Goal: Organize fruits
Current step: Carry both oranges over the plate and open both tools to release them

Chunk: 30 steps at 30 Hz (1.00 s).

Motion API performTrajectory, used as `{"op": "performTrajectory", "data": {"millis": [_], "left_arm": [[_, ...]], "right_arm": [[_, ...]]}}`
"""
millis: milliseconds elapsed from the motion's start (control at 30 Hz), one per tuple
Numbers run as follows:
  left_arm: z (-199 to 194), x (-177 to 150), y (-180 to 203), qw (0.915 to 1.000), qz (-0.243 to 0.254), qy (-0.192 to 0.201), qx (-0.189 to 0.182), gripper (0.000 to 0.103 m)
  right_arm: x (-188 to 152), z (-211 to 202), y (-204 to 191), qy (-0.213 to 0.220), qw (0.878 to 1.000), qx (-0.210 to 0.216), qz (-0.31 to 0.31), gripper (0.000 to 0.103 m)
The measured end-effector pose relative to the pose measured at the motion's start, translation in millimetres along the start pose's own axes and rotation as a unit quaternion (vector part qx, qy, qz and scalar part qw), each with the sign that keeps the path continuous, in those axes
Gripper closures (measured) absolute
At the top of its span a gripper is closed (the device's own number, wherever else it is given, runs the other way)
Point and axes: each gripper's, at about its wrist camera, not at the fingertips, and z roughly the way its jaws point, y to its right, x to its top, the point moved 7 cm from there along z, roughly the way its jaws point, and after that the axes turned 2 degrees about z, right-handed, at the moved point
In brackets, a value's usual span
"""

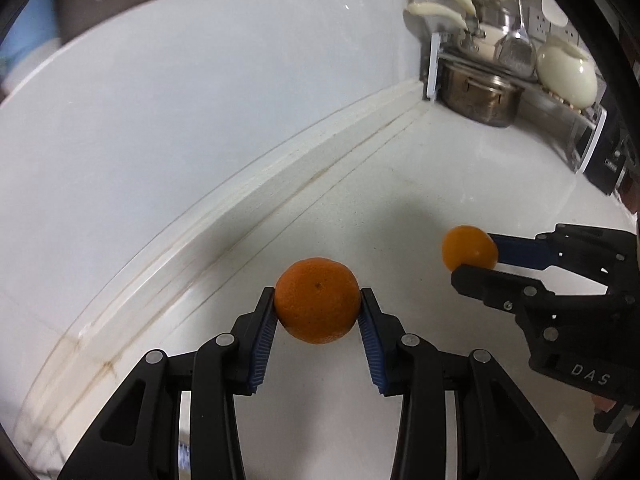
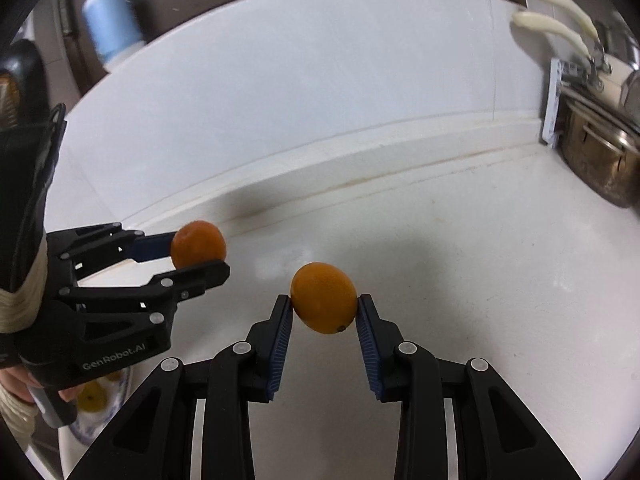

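The left gripper (image 1: 318,306) is clenched on a round mandarin (image 1: 317,300); both blue pads (image 1: 264,340) press its sides, and the fruit hangs clear above the white counter (image 1: 420,184). The right gripper (image 2: 323,310) grips a smoother orange fruit (image 2: 323,298) in the same way, its jaws narrow, with the fruit tilted between the pads. The two tools are near each other but apart.

The step in hand seems to be the carrying: both fruits are picked and lifted, not yet put down. At the lower left of the right wrist view, a patterned plate (image 2: 120,396) shows with a yellow fruit (image 2: 93,398) on it. It is probably the goal, so the next move calls for bringing each fruit over it, lowering gently, then releasing one at a time so nothing rolls.
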Motion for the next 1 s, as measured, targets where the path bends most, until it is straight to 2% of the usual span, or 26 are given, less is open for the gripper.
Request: {"op": "performTrajectory", "data": {"millis": [400, 667, 1000], "left_arm": [[-76.3, -36.5, -11.4, 0.9968, -0.054, 0.048, 0.036, 0.064], [-112.5, -68.7, -37.6, 0.9896, -0.106, 0.067, 0.071, 0.064], [-155.3, -111.1, -45.7, 0.9793, -0.138, 0.084, 0.122, 0.064]], "right_arm": [[-8.2, -37.8, -39.2, 0.021, 0.997, 0.049, -0.060, 0.069], [-19.8, -61.0, -67.2, 0.025, 0.991, 0.085, -0.096, 0.069], [-38.9, -77.8, -109.3, 0.026, 0.982, 0.121, -0.140, 0.069]]}}
